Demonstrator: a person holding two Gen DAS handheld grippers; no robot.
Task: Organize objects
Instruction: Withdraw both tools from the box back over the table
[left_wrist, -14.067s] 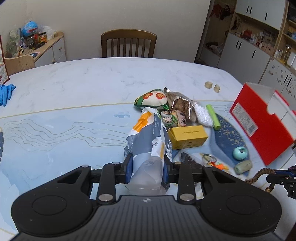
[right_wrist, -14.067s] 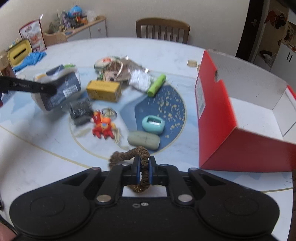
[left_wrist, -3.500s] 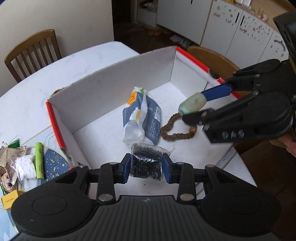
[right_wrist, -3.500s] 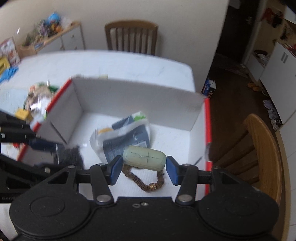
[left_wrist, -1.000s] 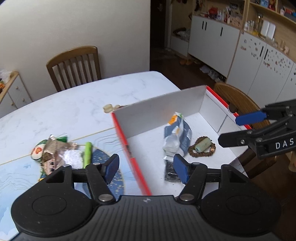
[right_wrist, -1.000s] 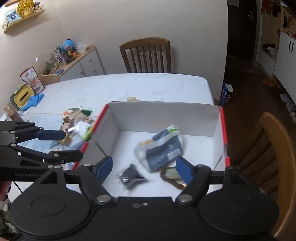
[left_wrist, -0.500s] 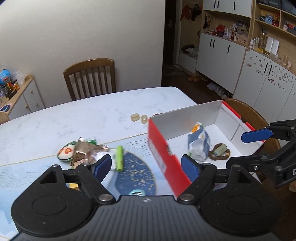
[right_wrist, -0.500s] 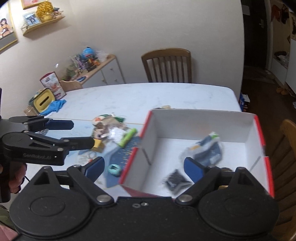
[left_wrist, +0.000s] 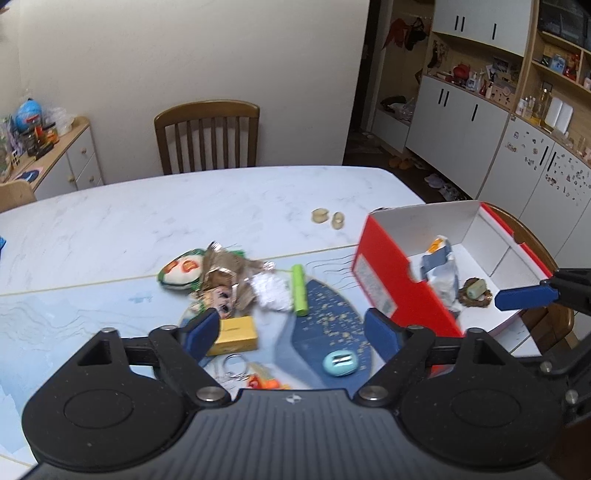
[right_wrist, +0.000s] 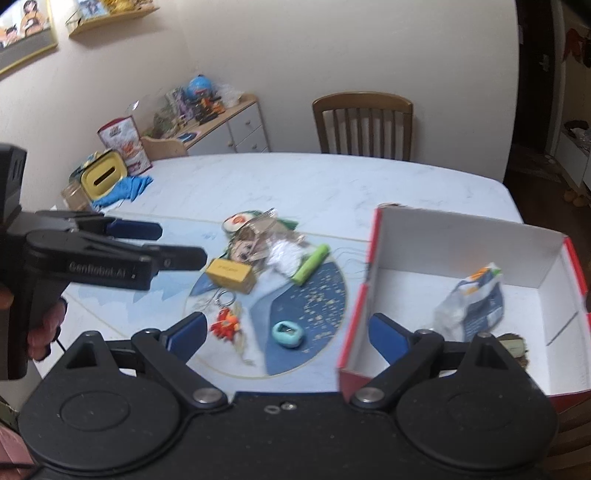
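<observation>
Two grippers hang above the surface (left_wrist: 221, 206) with nothing between their fingers. The left gripper (left_wrist: 293, 326) has fingers spread wide and just been opening further; the right gripper (right_wrist: 286, 334) is likewise wide, its fingers settled after opening. The only writing that can be read is "GenRobot.AI", printed on the side of the left gripper as the right wrist view sees it; the white label on the red box (left_wrist: 391, 280) and the print on the yellow box (left_wrist: 236, 334) are too small to read.

A few seconds ago the left fingers clamped a black packet and the right fingers a pale green bar over the open box. Both have since been released into it, and the views have swung from the box interior toward the loose pile. In the box now lie the grey and orange snack bag (right_wrist: 472, 306), leaning on the near wall, and the pale green bar (left_wrist: 475, 288) on the brown bead bracelet (left_wrist: 480, 299); the black packet is hidden behind the red wall.

On the blue mat (right_wrist: 310, 295) remain a green tube (right_wrist: 310, 264), the yellow box, crumpled foil wrappers (left_wrist: 229, 269), a white crinkled packet (left_wrist: 271, 290), a key ring (right_wrist: 225, 297), an orange toy figure (right_wrist: 226, 321) and a teal oval case (right_wrist: 287, 334). Two small tan rolls (left_wrist: 327, 218) sit apart, toward the far chair (left_wrist: 207, 136). The red wall stands between the pile and the box floor.
</observation>
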